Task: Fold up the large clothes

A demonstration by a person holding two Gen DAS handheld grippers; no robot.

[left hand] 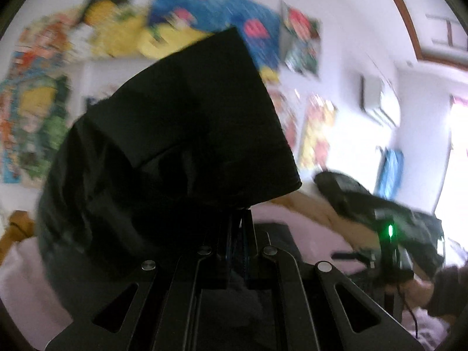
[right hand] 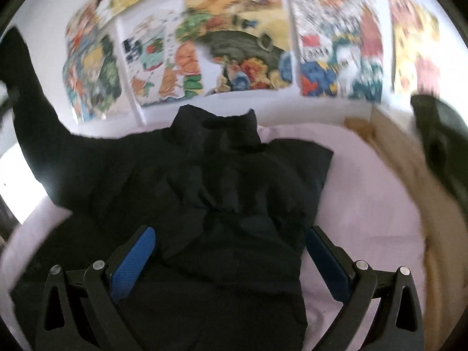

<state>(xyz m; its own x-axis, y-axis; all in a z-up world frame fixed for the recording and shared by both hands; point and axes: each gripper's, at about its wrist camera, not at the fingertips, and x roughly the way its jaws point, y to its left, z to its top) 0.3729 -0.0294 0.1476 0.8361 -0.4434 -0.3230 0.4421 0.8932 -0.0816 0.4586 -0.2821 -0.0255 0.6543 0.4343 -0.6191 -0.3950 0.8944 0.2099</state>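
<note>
Right wrist view: large black padded jacket (right hand: 222, 181) spread on the pale pink bed sheet (right hand: 365, 181), collar toward the far edge of the bed under the wall of colourful cartoon posters (right hand: 239, 38). Right tongs (right hand: 231, 251) spread wide above the jacket's lower body, blue pads (right hand: 134, 254) clear of the cloth, pinching nothing. Right-hand sleeve apparently already laid in over the chest, though hard to be sure through the dark folds. Left-hand sleeve (right hand: 32, 111) raised off the bed and stretched up toward the left edge of the picture.

Left wrist view: left tongs (left hand: 238, 219) pressed together on a fold of that black sleeve (left hand: 181, 134), cuff end standing up in front of the lens, everything blurred. Second black device with a green light (left hand: 389, 231) low at the right, a dark-sleeved arm (left hand: 450, 286) beside it. Tan blanket (left hand: 327, 213) bunched along the far side of the bed.

Judged stage: early to middle. Jacket laid flat, one sleeve perhaps in, the other in mid-fold. Left to do: lay this sleeve across the body, release it, then fold the body over from hem to collar and smooth it.
</note>
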